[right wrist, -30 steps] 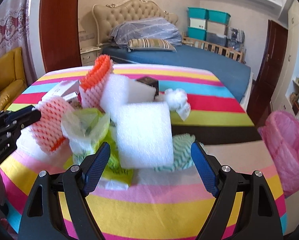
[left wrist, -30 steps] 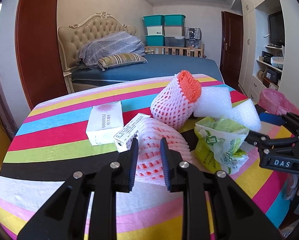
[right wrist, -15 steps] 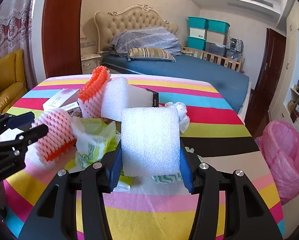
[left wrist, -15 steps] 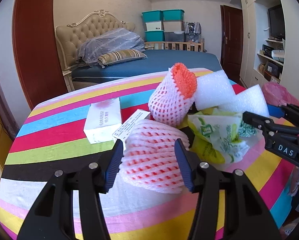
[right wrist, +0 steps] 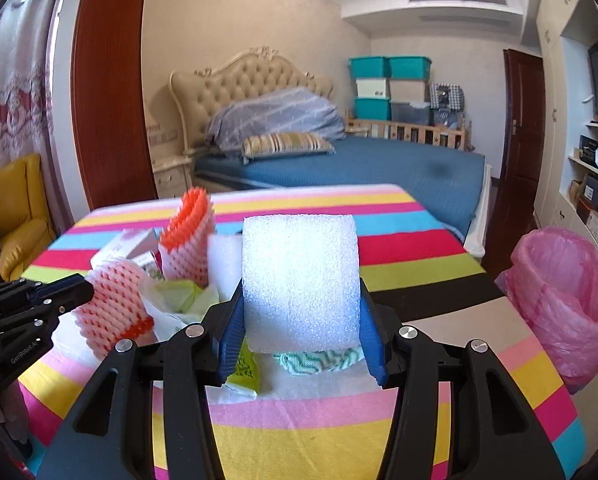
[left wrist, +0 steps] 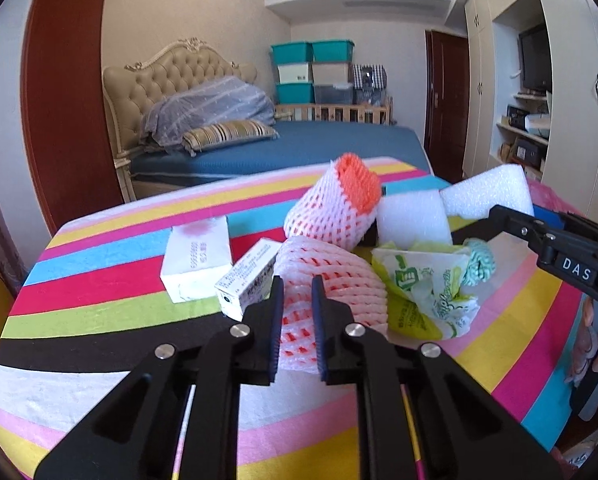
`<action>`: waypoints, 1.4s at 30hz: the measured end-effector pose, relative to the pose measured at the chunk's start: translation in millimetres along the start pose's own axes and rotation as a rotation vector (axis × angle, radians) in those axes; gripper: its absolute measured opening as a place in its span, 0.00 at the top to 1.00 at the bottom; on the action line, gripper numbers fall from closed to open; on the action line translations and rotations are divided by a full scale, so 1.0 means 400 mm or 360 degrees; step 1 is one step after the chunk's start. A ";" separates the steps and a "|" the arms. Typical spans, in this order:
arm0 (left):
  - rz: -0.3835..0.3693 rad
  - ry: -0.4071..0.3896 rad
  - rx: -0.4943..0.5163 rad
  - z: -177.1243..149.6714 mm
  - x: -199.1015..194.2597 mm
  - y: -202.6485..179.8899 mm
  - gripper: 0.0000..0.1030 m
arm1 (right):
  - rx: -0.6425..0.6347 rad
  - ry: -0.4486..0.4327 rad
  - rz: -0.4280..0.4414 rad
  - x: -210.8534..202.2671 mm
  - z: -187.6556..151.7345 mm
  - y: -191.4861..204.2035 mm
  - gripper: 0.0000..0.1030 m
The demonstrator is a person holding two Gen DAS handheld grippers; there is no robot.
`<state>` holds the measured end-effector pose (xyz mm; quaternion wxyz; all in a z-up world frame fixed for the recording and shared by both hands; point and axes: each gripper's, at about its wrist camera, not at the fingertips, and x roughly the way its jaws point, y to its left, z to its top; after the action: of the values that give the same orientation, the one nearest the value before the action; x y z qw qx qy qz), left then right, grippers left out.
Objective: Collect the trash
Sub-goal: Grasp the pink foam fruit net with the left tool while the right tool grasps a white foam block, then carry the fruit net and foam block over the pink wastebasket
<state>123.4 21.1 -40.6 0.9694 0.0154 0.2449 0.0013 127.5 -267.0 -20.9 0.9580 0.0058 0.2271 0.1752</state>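
Observation:
My left gripper point(left wrist: 297, 292) is shut on a pink-and-white foam fruit net point(left wrist: 339, 280), which is squeezed between its jaws on the striped table point(left wrist: 99, 300). My right gripper point(right wrist: 299, 304) is shut on a white foam block point(right wrist: 299, 272) and holds it a little above the table. That block point(left wrist: 487, 188) also shows at the right of the left wrist view. A second foam net with an orange core point(left wrist: 335, 208) stands upright behind. A crumpled green-and-white plastic bag point(left wrist: 423, 292) lies between the grippers.
A white box point(left wrist: 197, 256) and a smaller carton point(left wrist: 247, 280) lie left of the nets. Another white foam piece point(left wrist: 411, 220) and a teal patterned cloth point(right wrist: 319, 360) sit in the pile. A bin with a pink liner point(right wrist: 559, 300) stands beyond the table's right edge.
The left jaws spread around the foam net, then closed on it. The right jaws closed on the white foam block and raised it slightly.

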 end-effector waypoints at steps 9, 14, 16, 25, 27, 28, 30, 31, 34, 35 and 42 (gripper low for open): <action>0.0022 -0.0207 -0.0031 -0.005 -0.067 0.010 0.87 | 0.0048 -0.0029 0.0059 -0.049 -0.019 -0.017 0.53; 0.0055 -0.0283 -0.0022 -0.005 -0.096 0.001 0.87 | 0.0009 -0.0045 0.0073 -0.076 -0.028 -0.015 0.53; 0.0073 -0.0308 -0.0011 -0.004 -0.103 -0.003 0.87 | -0.0016 -0.0049 0.0077 -0.088 -0.032 -0.012 0.53; 0.0054 -0.0360 0.0073 -0.018 -0.148 -0.058 0.86 | -0.0077 -0.0067 0.0090 -0.125 -0.054 -0.007 0.53; 0.0031 -0.0355 0.0092 -0.021 -0.153 -0.074 0.86 | -0.0103 -0.0080 0.0093 -0.133 -0.058 0.001 0.53; 0.0024 -0.0356 0.0099 -0.021 -0.155 -0.080 0.86 | -0.0117 -0.0088 0.0093 -0.138 -0.058 0.006 0.53; 0.0006 -0.0359 0.0117 -0.021 -0.159 -0.094 0.86 | -0.0142 -0.0108 0.0094 -0.151 -0.060 0.013 0.53; -0.0001 -0.0360 0.0124 -0.021 -0.160 -0.098 0.86 | -0.0147 -0.0115 0.0097 -0.157 -0.062 0.014 0.53; -0.0019 -0.0369 0.0145 -0.020 -0.167 -0.117 0.86 | -0.0151 -0.0135 0.0103 -0.170 -0.060 0.013 0.53; -0.0025 -0.0374 0.0151 -0.019 -0.170 -0.122 0.86 | -0.0148 -0.0140 0.0104 -0.174 -0.059 0.011 0.53; -0.0072 -0.0406 0.0213 0.003 -0.182 -0.166 0.86 | -0.0106 -0.0168 0.0096 -0.198 -0.061 -0.020 0.53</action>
<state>59.7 -46.0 -7.1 0.9893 0.0746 0.1196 -0.0389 53.3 -303.0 -9.2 0.9626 -0.0102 0.1699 0.2108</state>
